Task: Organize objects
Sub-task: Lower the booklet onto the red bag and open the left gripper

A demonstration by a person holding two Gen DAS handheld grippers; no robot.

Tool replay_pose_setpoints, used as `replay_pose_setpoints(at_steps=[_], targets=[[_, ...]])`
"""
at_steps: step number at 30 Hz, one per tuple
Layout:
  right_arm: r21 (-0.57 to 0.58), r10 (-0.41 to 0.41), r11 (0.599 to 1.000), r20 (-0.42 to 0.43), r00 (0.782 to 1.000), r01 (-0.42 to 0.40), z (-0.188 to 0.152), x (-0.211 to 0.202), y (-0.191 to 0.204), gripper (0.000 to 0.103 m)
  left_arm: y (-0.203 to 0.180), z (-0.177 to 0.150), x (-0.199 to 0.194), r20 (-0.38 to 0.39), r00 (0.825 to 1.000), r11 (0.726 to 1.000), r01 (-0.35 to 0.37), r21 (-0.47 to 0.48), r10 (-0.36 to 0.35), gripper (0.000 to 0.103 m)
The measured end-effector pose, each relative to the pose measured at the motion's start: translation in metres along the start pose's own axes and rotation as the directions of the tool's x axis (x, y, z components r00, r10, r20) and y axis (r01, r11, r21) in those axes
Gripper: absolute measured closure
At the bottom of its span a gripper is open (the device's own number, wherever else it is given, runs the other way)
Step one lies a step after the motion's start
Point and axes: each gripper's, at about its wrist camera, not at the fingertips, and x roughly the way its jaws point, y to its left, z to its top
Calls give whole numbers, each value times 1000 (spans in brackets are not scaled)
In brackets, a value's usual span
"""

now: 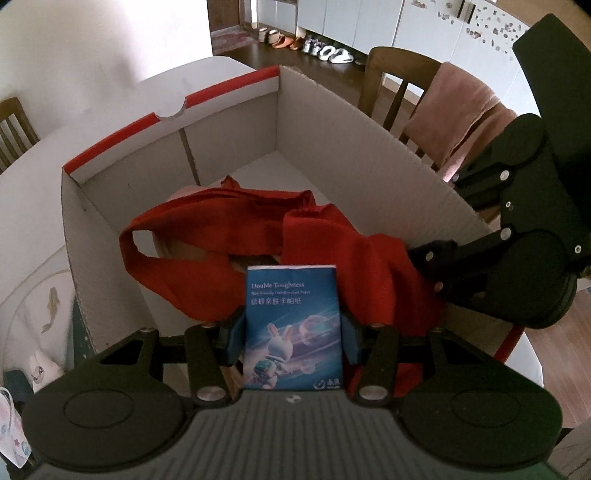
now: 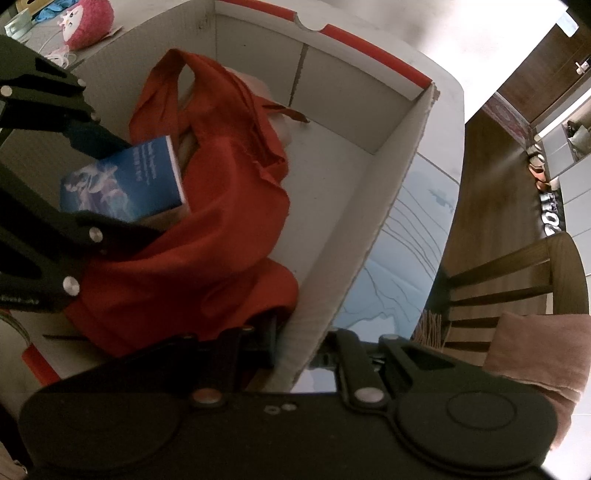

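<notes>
My left gripper (image 1: 291,332) is shut on a blue tissue pack (image 1: 291,325) with a rabbit print, holding it over a red cloth bag (image 1: 221,236) inside a white cardboard box (image 1: 325,147). In the right wrist view the tissue pack (image 2: 125,181) sits at the bag's (image 2: 192,251) mouth, with the left gripper (image 2: 81,184) around it. My right gripper (image 2: 299,347) straddles the box's near wall (image 2: 369,236), its jaws closed on that wall's edge. The right gripper also shows in the left wrist view (image 1: 421,258) at the box's right side.
The box stands on a white table (image 1: 33,166). A wooden chair (image 1: 399,85) with a pink towel (image 1: 458,114) stands at the right. A pink plush toy (image 2: 88,22) lies beyond the box. Shoes (image 1: 325,50) line the far floor.
</notes>
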Motion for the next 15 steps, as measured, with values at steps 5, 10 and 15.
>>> replay_pose_setpoints(at_steps=[5, 10, 15], targets=[[1, -1, 1000, 0, 1000, 1, 0, 0, 0, 92, 0, -4, -12, 49, 999, 1000, 12, -9, -11, 34], [2, -1, 1000, -2, 1000, 1, 1, 0, 2, 92, 4, -11, -28, 85, 996, 999, 19, -35, -16, 34], [5, 1, 1000, -7, 1000, -1, 0, 0, 2, 91, 16, -20, -48, 131, 991, 996, 20, -89, -8, 34]])
